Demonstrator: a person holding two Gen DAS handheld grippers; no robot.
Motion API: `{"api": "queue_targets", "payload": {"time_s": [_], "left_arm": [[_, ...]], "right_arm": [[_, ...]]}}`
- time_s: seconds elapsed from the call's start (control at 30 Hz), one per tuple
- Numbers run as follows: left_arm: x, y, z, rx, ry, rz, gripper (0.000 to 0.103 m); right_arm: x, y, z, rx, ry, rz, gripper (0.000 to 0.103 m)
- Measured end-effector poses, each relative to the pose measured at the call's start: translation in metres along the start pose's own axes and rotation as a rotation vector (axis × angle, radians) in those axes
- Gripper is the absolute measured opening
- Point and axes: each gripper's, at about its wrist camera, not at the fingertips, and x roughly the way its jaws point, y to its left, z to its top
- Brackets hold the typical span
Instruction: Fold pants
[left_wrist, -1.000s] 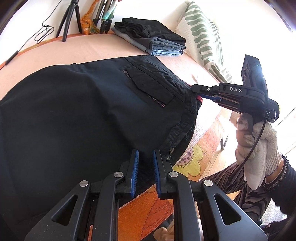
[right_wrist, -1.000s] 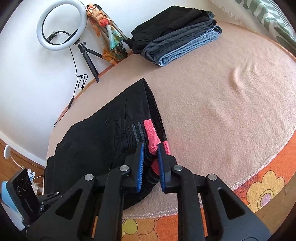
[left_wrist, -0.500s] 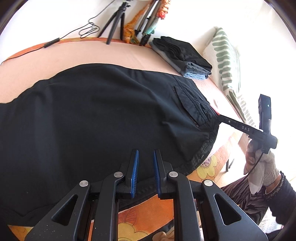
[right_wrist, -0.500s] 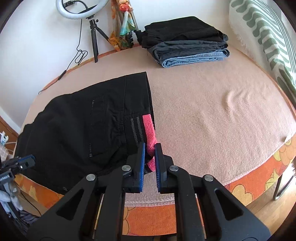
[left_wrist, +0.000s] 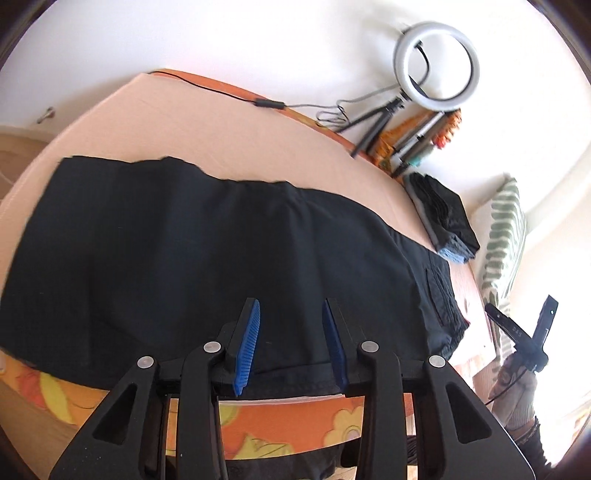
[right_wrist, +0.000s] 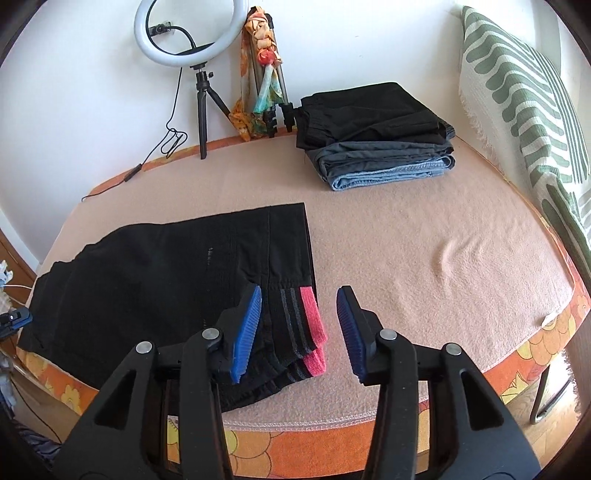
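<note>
Black pants (left_wrist: 207, 251) lie flat, folded lengthwise, on the peach blanket (left_wrist: 192, 125). In the right wrist view the pants (right_wrist: 166, 266) show their waistband with grey stripes and a pink end (right_wrist: 309, 306) near the front edge. My left gripper (left_wrist: 291, 332) is open and empty, just above the pants' near edge. My right gripper (right_wrist: 301, 328) is open and empty, its jaws on either side of the pink waistband end, slightly above it. The right gripper also shows in the left wrist view (left_wrist: 517, 328) at the far right.
A stack of folded pants (right_wrist: 380, 133) sits at the back of the blanket (right_wrist: 424, 240). A ring light on a tripod (right_wrist: 188, 40) and a second tripod (right_wrist: 275, 96) stand against the wall. A green-striped pillow (right_wrist: 524, 103) leans at the right. The orange floral edge (right_wrist: 332, 443) runs along the front.
Both grippers have opened and let go of the pants' waistband. The pants now lie flat on the blanket. Both grippers have drawn back slightly.
</note>
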Motion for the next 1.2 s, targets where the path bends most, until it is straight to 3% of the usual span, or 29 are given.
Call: {"api": "queue_targets", "payload": {"time_s": [0.2, 0.3, 0.6, 0.7, 0.93, 1.13, 1.2], "left_arm": [[-0.047, 0.068, 0.012, -0.076, -0.093, 0.149, 0.038], [-0.061, 0.102, 0.017, -0.134, -0.112, 0.183, 0.04], [-0.061, 0.161, -0.003, -0.369, -0.033, 0.104, 0.04], [-0.062, 0.162, -0.008, -0.356, -0.028, 0.137, 0.04], [-0.06, 0.179, -0.015, -0.411, -0.026, 0.115, 0.04], [-0.057, 0.178, -0.01, -0.386, -0.019, 0.148, 0.04], [-0.056, 0.179, -0.012, -0.387, -0.012, 0.121, 0.041]], "right_arm": [[-0.003, 0.024, 0.008, -0.035, -0.025, 0.054, 0.045], [0.001, 0.037, 0.008, -0.052, -0.014, 0.09, 0.045], [0.01, 0.075, 0.007, -0.11, 0.004, 0.169, 0.045], [0.012, 0.086, 0.007, -0.118, 0.013, 0.201, 0.045], [0.012, 0.106, 0.006, -0.149, 0.013, 0.231, 0.045], [0.019, 0.103, 0.007, -0.108, 0.035, 0.249, 0.045], [0.021, 0.101, 0.008, -0.092, 0.043, 0.255, 0.045]]}}
